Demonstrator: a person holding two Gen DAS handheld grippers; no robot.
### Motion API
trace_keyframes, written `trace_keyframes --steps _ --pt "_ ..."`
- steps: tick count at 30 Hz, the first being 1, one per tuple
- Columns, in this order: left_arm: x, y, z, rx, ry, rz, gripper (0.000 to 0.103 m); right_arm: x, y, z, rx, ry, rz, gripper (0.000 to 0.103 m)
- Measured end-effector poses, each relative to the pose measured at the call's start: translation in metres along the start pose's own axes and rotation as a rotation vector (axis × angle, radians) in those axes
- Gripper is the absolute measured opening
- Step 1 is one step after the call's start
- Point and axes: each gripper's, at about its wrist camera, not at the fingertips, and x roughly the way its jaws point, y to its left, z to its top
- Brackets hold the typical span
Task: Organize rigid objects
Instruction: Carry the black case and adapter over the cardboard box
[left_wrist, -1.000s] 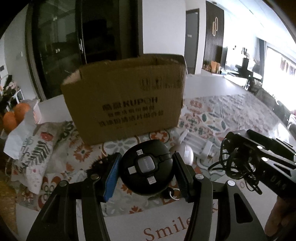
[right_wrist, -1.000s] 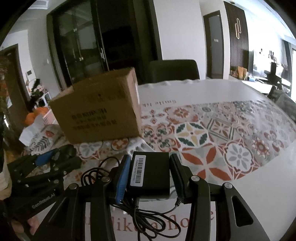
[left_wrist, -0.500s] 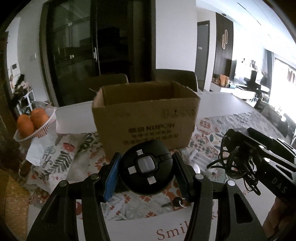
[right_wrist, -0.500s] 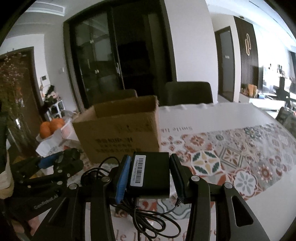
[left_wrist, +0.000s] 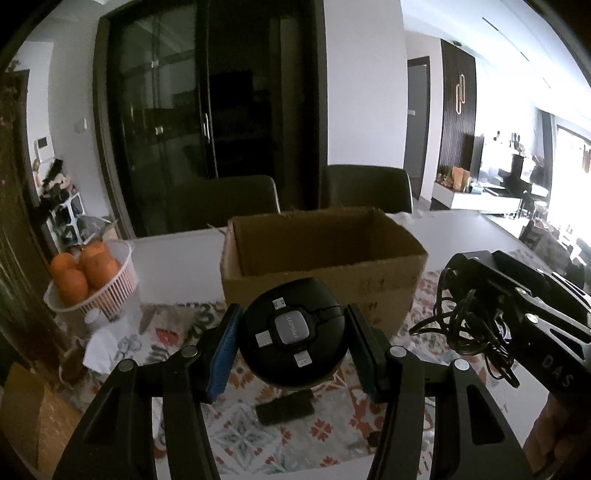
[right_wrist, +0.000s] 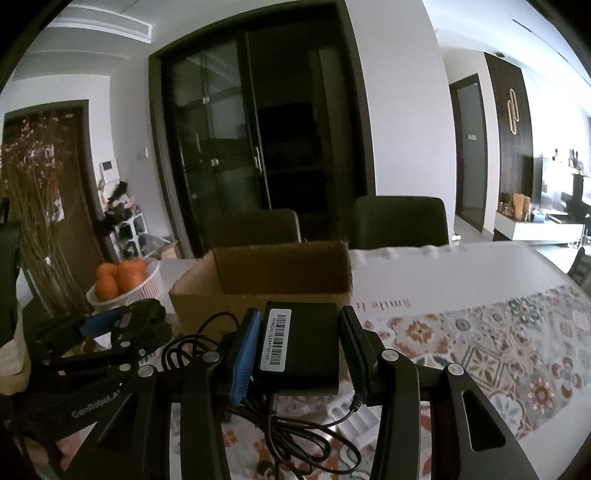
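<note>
Both tongs (left_wrist: 293, 332) (right_wrist: 297, 347) grip: our round black puck (left_wrist: 293, 334), our black adapter (right_wrist: 301, 345); its dangling cable (right_wrist: 295, 435) could snag the brown cardboard box (left_wrist: 321, 254) rim.

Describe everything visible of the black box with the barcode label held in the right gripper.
The black adapter box is a flat, matte, plastic-looking rectangle with a white barcode label along its left top face. It lies level, clamped on its two long sides by the right gripper. Thin black cables hang in loops below it. It is held in the air before the open cardboard box.
</note>
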Motion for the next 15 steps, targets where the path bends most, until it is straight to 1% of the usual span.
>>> trace_keyframes --steps 4,10,15 --pt "0.002 0.004 0.012 -0.002 -0.012 0.010 0.055 0.007 0.004 0.012 -0.011 -0.013 0.009 0.044" --pt "0.010 0.012 0.030 -0.013 -0.013 -0.003 0.055 0.019 0.007 0.030 -0.016 -0.028 0.016 0.044" --pt "0.016 0.015 0.046 -0.020 -0.005 -0.012 0.055 0.031 0.005 0.044 -0.014 -0.022 0.025 0.043"
